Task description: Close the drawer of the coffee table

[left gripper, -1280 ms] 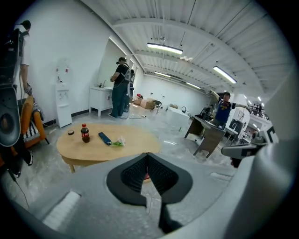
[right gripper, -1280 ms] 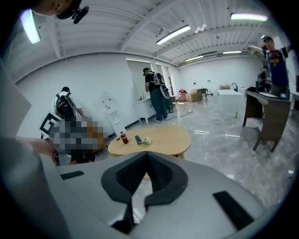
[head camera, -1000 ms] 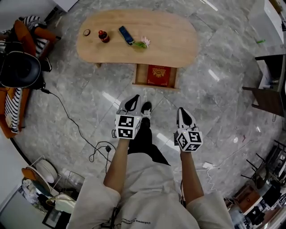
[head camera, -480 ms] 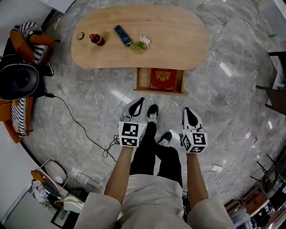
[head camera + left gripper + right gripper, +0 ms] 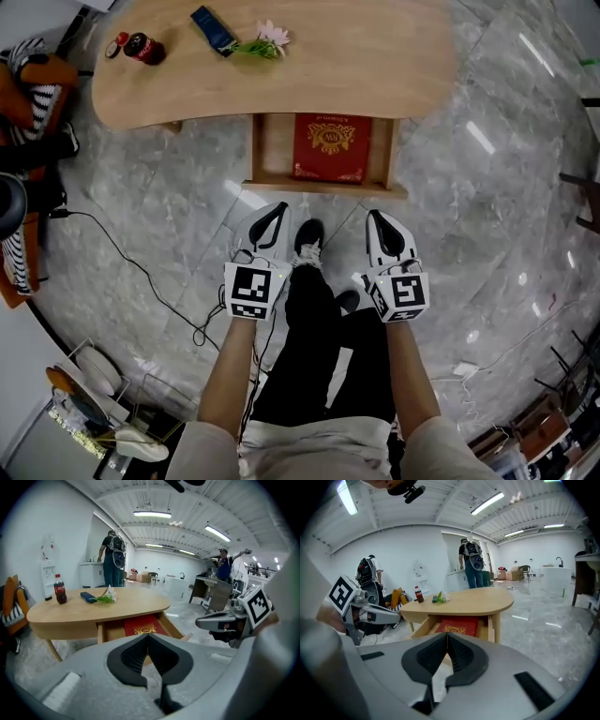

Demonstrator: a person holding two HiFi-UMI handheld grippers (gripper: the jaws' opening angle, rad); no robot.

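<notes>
The wooden coffee table [image 5: 375, 66] fills the top of the head view. Its drawer [image 5: 323, 185] stands pulled out toward me, with a red book [image 5: 328, 145] lying inside. Both grippers hover above the floor just short of the drawer front. My left gripper [image 5: 278, 210] is shut and holds nothing; my right gripper [image 5: 375, 219] is likewise shut and holds nothing. The open drawer [image 5: 110, 631] and book [image 5: 143, 626] show beyond the left gripper [image 5: 148, 635]. The right gripper [image 5: 447, 633] points at the drawer [image 5: 423, 626] too.
On the tabletop are a cola bottle [image 5: 145, 47], a blue flat object [image 5: 214, 30] and a flower [image 5: 267, 39]. A black cable [image 5: 141, 267] snakes over the marble floor at left. Chairs with striped cloth [image 5: 28, 66] stand far left. People [image 5: 113, 559] stand in the background.
I have stepped toward the table, so the open drawer is now much closer to both grippers. Both grippers stayed shut.
</notes>
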